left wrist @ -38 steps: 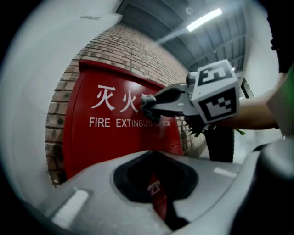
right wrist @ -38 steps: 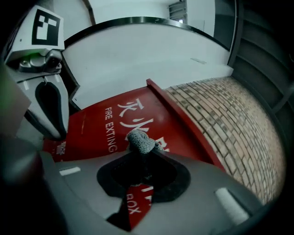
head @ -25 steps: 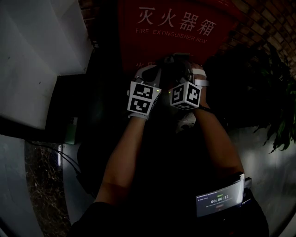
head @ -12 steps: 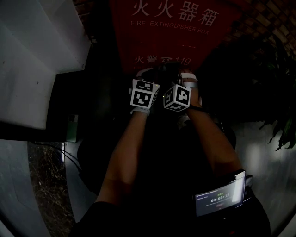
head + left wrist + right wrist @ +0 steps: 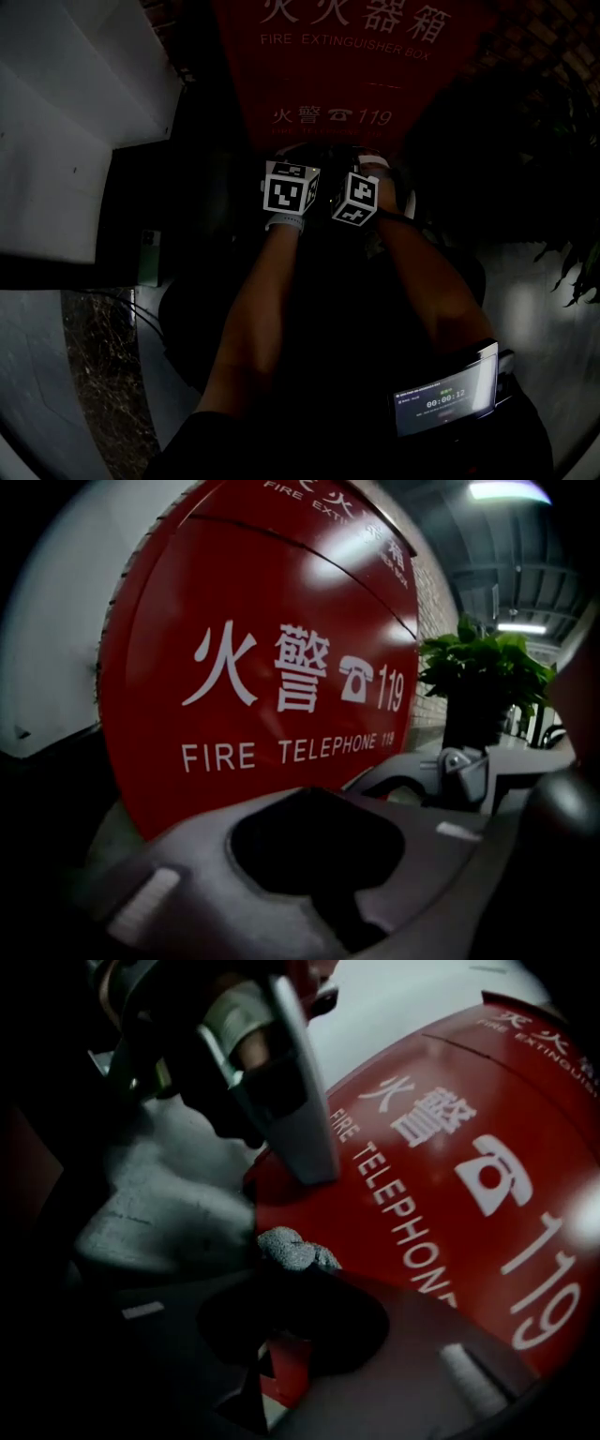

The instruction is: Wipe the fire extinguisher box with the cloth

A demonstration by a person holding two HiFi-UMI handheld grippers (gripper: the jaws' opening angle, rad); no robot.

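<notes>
The red fire extinguisher box point(image 5: 347, 84) stands upright ahead, with white print and "119" on its front point(image 5: 253, 649). Both grippers are held side by side close to its lower front. My left gripper point(image 5: 298, 157) has its jaws together in the left gripper view point(image 5: 319, 803), and nothing shows between them. My right gripper point(image 5: 364, 161) is shut on a bunched grey cloth point(image 5: 292, 1248), which sits against the red front point(image 5: 469, 1147) below the word TELEPHONE. The left gripper's white jaw point(image 5: 300, 1101) hangs just left of the cloth.
A leafy potted plant point(image 5: 525, 141) stands right of the box. A white wall panel point(image 5: 75, 122) and a dark block point(image 5: 150, 206) lie to the left. Brick wall surrounds the box. A lit screen point(image 5: 445, 398) hangs at the person's waist.
Both grippers have moved forward together toward the box's lower front. The "119" line on the box has come into the head view.
</notes>
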